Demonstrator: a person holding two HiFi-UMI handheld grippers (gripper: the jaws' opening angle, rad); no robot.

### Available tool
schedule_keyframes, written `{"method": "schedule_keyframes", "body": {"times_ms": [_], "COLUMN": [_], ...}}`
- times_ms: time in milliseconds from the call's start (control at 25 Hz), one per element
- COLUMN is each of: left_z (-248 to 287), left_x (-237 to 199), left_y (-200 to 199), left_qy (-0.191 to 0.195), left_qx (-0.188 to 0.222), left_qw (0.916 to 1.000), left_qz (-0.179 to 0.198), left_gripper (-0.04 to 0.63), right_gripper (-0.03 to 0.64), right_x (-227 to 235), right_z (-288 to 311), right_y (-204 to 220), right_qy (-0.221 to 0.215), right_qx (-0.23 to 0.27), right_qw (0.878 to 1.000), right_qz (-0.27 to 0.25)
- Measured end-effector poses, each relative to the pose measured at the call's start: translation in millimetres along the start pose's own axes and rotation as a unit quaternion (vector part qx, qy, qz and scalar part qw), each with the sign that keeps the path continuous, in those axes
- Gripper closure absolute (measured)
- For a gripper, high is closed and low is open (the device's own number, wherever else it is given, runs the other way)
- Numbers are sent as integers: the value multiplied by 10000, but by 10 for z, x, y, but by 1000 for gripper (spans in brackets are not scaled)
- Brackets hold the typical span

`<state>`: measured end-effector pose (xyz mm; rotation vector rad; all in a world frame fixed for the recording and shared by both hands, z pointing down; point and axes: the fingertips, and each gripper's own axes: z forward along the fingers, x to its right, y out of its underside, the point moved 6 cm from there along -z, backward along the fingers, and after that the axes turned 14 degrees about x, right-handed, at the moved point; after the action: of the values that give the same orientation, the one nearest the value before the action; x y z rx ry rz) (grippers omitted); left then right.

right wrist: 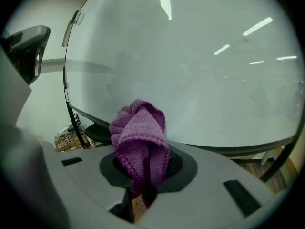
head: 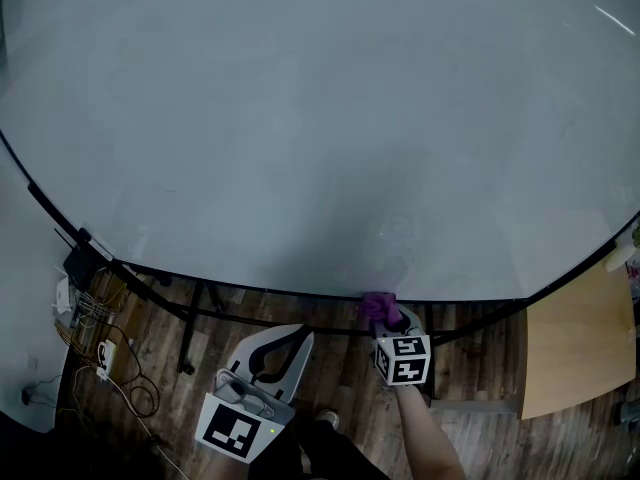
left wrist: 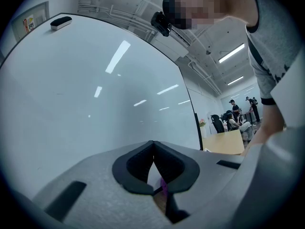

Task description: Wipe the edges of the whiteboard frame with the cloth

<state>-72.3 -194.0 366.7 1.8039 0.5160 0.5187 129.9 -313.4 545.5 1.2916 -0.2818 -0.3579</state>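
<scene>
The large whiteboard point(head: 320, 148) fills the head view; its thin black frame point(head: 250, 290) curves along the bottom. A purple knitted cloth point(head: 377, 306) rests against that bottom edge, right of centre, with my right gripper point(head: 385, 320) shut on it from below. In the right gripper view the cloth point(right wrist: 140, 137) bunches up out of the right gripper point(right wrist: 143, 173), with the frame edge point(right wrist: 228, 149) just behind. My left gripper point(head: 300, 333) hangs lower and to the left, off the board, shut with nothing in it. Its pads point(left wrist: 143, 163) meet at the tips.
A light wooden table point(head: 575, 343) stands at the lower right. Cables and a power strip point(head: 95, 318) lie on the wood floor at the left, beside the board's black stand legs point(head: 190, 328). An eraser point(left wrist: 60, 22) sits on the board's top. People point(left wrist: 238, 116) sit far off.
</scene>
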Motion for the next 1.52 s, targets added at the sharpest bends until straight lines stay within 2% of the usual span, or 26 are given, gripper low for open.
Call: {"method": "schedule_keyframes", "body": {"times_ms": [600, 1000, 1200, 1520], "left_z": [-71, -179, -102, 109], "left_x": [-230, -384, -316, -50], "left_y": [-35, -52, -35, -3], "left_qy": [349, 827, 868, 680], "left_qx": [35, 85, 63, 146], "left_qw": [9992, 9962, 9959, 9972], "left_qz": [-200, -254, -265, -262], "left_gripper": [578, 578, 578, 578], "right_gripper": [540, 540, 540, 538], "right_x": [-31, -83, -15, 86], "right_z": [-7, -9, -30, -49], "right_y": [-3, -31, -22, -12], "right_qy": [559, 1046, 985, 594], "right_qx": [-116, -155, -187, -166], "right_qw": [9983, 9940, 9947, 9981], "right_qz": [132, 269, 245, 66]}}
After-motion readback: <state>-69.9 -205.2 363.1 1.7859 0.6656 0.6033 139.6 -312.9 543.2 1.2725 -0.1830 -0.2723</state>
